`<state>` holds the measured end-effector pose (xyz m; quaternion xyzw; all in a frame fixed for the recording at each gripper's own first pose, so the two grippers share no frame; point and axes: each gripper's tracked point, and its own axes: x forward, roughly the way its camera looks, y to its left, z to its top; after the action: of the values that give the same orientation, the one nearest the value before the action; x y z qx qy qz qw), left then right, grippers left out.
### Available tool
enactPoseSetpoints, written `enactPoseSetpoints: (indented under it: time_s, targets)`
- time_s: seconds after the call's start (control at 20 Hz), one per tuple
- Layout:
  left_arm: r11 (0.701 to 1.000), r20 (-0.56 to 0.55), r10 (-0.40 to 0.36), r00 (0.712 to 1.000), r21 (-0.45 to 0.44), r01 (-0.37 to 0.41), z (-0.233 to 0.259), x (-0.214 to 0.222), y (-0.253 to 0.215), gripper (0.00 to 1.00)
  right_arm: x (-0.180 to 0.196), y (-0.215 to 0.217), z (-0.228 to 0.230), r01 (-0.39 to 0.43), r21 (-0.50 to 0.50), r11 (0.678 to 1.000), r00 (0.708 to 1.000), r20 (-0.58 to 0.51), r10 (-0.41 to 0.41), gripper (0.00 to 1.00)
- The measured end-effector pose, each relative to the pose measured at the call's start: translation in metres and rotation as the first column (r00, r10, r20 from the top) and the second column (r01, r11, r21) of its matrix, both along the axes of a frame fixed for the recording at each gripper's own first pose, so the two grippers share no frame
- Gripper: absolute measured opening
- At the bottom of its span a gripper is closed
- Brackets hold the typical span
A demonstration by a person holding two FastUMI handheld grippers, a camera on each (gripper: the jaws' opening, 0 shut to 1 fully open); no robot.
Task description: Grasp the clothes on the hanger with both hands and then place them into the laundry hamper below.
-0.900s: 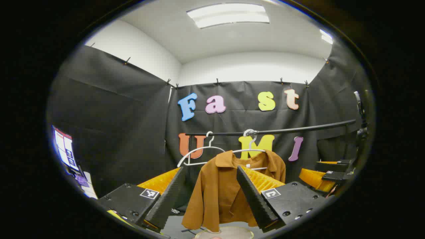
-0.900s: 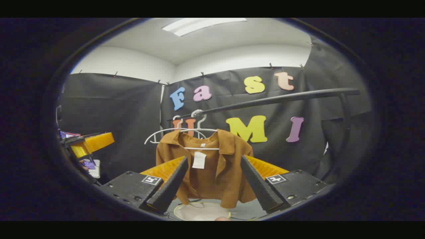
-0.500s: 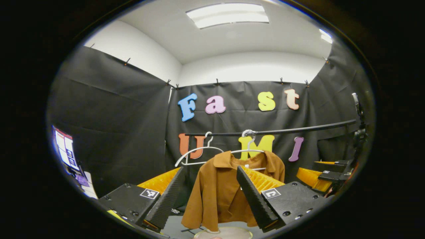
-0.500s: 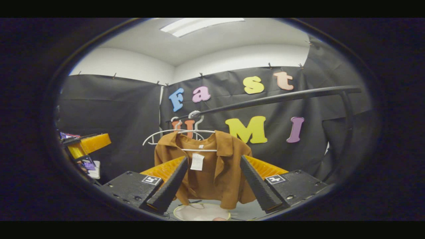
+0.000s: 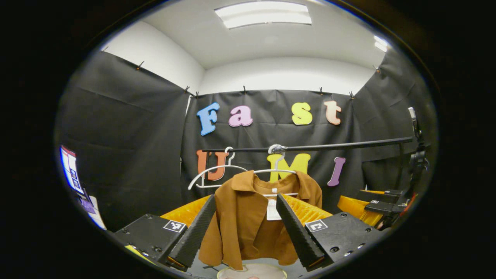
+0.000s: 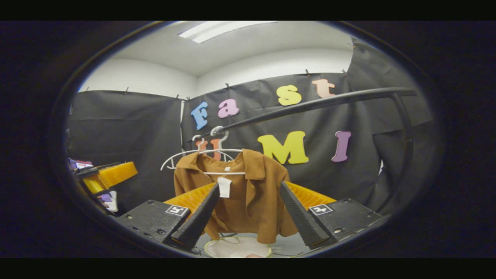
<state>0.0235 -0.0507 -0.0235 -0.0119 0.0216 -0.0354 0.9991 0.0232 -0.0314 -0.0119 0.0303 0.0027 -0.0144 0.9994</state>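
A brown collared shirt (image 5: 244, 221) hangs on a white hanger (image 5: 276, 171) from a black rail (image 5: 333, 145). My left gripper (image 5: 245, 197) is open, a short way in front of the shirt, which shows between its fingers (image 5: 193, 232). In the right gripper view the same shirt (image 6: 252, 197) hangs with a white tag at its neck. My right gripper (image 6: 249, 185) is also open and apart from the cloth. Below the shirt lies the pale round rim of the hamper (image 5: 252, 272), also low in the right gripper view (image 6: 237, 248).
An empty white hanger (image 5: 211, 174) hangs left of the shirt on the rail (image 6: 310, 105). The right gripper (image 5: 372, 203) shows at the right edge, the left gripper (image 6: 106, 176) at the left edge. A lit screen (image 5: 69, 170) stands far left.
The shirt has slid left and looks a little larger in both views as the grippers drift toward it. Both grippers stay open.
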Motion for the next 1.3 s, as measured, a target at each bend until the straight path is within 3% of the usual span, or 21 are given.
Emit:
enactPoseSetpoints:
  time_s: [0.7, 0.8, 0.9, 1.15, 1.3]
  targets:
    - [0.994, -0.124, 0.062, 0.990, 0.095, -0.050, -0.080, 0.046, -0.031, 0.96, 0.058, -0.014, -0.049, -0.062, 0.065, 0.996, 0.988, -0.135, 0.070, 0.87]
    - [0.998, -0.152, 0.039, 0.988, 0.058, -0.031, -0.092, 0.062, -0.036, 1.00, 0.070, -0.015, -0.053, -0.045, 0.054, 0.998, 0.989, -0.141, 0.052, 0.87]
    - [1.000, -0.172, 0.010, 0.985, 0.006, -0.010, -0.098, 0.080, -0.039, 0.96, 0.082, -0.015, -0.054, -0.015, 0.044, 0.999, 0.990, -0.142, 0.021, 0.91]
    - [0.996, -0.209, -0.039, 0.977, -0.091, 0.020, -0.105, 0.123, -0.043, 1.00, 0.118, -0.011, -0.056, 0.031, 0.049, 0.998, 0.991, -0.132, -0.025, 0.90]
    - [0.993, -0.225, -0.058, 0.973, -0.114, 0.033, -0.109, 0.143, -0.046, 0.97, 0.138, -0.011, -0.062, 0.064, 0.072, 0.995, 0.988, -0.144, -0.053, 0.90]
